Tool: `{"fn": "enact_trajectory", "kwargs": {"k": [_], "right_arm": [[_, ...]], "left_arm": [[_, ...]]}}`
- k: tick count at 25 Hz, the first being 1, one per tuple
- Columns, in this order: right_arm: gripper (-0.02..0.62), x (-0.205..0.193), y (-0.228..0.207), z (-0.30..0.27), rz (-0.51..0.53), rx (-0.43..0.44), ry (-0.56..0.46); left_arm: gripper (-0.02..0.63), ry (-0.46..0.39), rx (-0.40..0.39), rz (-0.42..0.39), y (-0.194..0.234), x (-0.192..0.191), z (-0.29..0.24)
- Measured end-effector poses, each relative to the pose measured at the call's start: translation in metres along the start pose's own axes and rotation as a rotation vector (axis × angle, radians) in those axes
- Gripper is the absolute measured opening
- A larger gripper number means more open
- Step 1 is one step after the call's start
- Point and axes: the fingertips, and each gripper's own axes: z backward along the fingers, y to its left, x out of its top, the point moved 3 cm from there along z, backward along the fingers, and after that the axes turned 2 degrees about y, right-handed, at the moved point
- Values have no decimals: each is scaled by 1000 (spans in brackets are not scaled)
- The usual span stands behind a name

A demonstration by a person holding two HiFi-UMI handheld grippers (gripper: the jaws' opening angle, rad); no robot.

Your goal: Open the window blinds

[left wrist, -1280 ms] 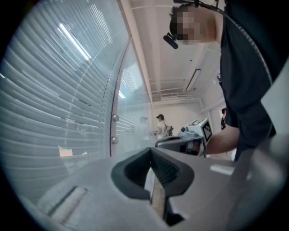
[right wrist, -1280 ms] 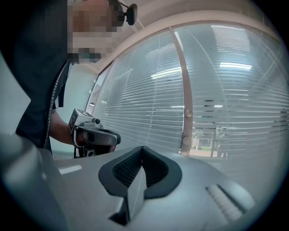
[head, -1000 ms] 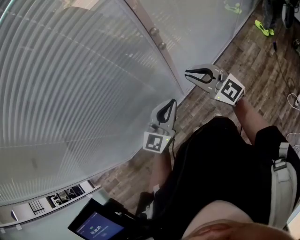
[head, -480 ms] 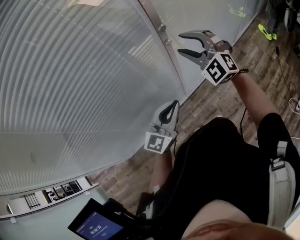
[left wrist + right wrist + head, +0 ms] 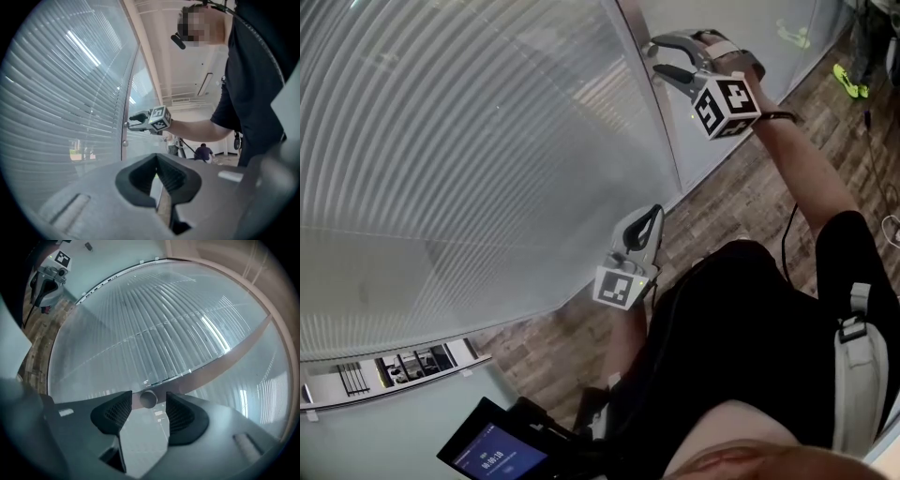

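The blinds fill the left of my head view, a wide sheet of level slats behind glass, running right as far as the pale frame. Low in the middle, above the wood floor, my left gripper points toward the glass with its jaws pressed together and nothing in them. Higher up, at the frame, my right gripper is held out on a stretched arm (its marker cube faces the head camera). Its jaws have just been opening and stand wide apart. In the right gripper view a small round knob on the frame sits between the pad tips with a gap on either side, so nothing is gripped.
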Motion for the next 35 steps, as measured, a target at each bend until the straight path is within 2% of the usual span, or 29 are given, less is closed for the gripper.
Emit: {"fn": "enact_trajectory", "kwargs": {"k": [6, 13, 18, 22, 28, 35], "right_arm": [[159, -3, 1, -16, 58, -16, 54], [123, -10, 4, -25, 131, -26, 103], [129, -8, 2, -25, 85, -36, 103], [127, -8, -2, -23, -82, -27, 94], [127, -12, -8, -20, -548, -19, 39], [127, -17, -8, -22, -930, 9, -40]], "left_arm": [[3, -2, 22, 4, 5, -5, 11], [3, 4, 44, 12, 12, -5, 17], [3, 2, 42, 21, 11, -6, 18], [3, 5, 34, 20, 8, -6, 17], [3, 6, 28, 18, 5, -8, 16], [3, 12, 25, 20, 5, -6, 16]]}}
